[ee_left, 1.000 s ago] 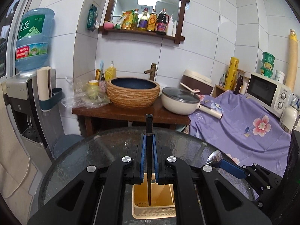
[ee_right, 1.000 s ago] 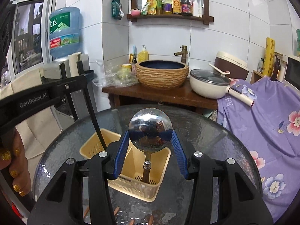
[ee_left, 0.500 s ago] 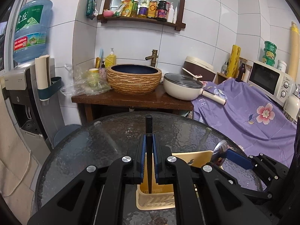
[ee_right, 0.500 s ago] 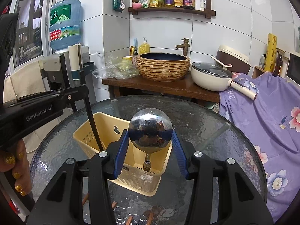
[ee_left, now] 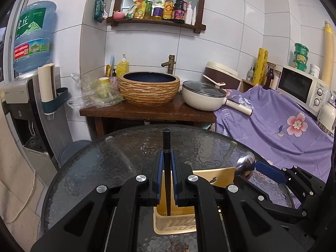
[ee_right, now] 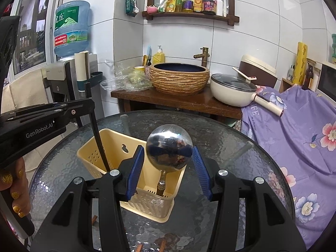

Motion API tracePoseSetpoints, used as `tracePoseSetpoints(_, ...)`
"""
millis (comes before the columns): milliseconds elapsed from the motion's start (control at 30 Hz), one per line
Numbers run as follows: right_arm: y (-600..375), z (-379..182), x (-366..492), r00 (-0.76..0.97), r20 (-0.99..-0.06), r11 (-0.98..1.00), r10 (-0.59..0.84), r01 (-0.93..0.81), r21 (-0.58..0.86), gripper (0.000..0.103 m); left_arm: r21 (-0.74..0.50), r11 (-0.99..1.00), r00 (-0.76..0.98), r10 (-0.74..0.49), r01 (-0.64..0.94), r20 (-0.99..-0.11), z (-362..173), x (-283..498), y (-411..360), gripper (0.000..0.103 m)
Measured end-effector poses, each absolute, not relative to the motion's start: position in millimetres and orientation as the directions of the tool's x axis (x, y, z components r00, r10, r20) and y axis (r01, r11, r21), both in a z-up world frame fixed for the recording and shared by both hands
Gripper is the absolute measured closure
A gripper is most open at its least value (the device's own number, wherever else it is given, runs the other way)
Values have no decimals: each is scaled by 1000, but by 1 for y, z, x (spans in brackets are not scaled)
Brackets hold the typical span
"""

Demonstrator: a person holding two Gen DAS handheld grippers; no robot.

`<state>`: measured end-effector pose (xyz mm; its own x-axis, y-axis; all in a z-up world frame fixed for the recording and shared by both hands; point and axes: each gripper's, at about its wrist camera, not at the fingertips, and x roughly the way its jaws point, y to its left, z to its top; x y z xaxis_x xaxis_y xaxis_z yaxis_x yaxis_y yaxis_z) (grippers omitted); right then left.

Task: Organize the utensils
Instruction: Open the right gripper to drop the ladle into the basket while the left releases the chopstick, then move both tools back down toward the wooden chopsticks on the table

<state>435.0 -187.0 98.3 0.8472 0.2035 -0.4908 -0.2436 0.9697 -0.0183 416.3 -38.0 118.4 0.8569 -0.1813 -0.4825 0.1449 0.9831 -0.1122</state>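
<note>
Between my left tongs (ee_left: 167,180) the black chopstick (ee_left: 167,168) stands upright; the blue pads are easing apart with it between them, its tip now down inside the yellow utensil basket (ee_right: 100,149), lower than a second ago. My right tongs (ee_right: 168,168) are opening too, pads already clear of the ladle (ee_right: 169,148), whose handle rests in the basket's near compartment. I judge both pieces delivered, release under way. The basket sits on the glass tabletop (ee_right: 241,153). Beyond it stand the wooden basin (ee_right: 179,78) and the white pan (ee_right: 233,89).
</note>
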Motion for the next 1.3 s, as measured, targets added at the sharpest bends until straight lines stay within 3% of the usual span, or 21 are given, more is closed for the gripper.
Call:
tracePoseSetpoints(67,-189,99,431,858,-473,971,200,-238,-21,38,-119,982,860,-188,149,-473,119,414,-38,76)
tracePoseSetpoints(100,-190,100,429,862,-467,971,198,-236,-25,38,-129,980,863,-196,153,-465,121,411,-37,69)
tracePoseSetpoints(333,-198,102,408,877,-444,973,185,-228,-44,38,-144,975,887,-215,170,-409,130,386,-30,55)
tracePoseSetpoints(467,-207,95,388,864,-465,973,195,-230,-19,38,-154,976,903,-203,155,-379,129,359,-18,32)
tracePoseSetpoints(600,-211,80,363,850,-489,972,197,-236,-19,38,-146,979,894,-193,145,-404,117,337,-6,18)
tracePoseSetpoints(867,-213,26,331,768,-612,964,188,-262,-33,38,-87,991,817,-131,100,-561,57,307,20,17)
tracePoseSetpoints(1300,-208,-26,324,674,-720,965,166,-262,-22,39,-70,994,699,-108,82,-707,-13,297,33,35)
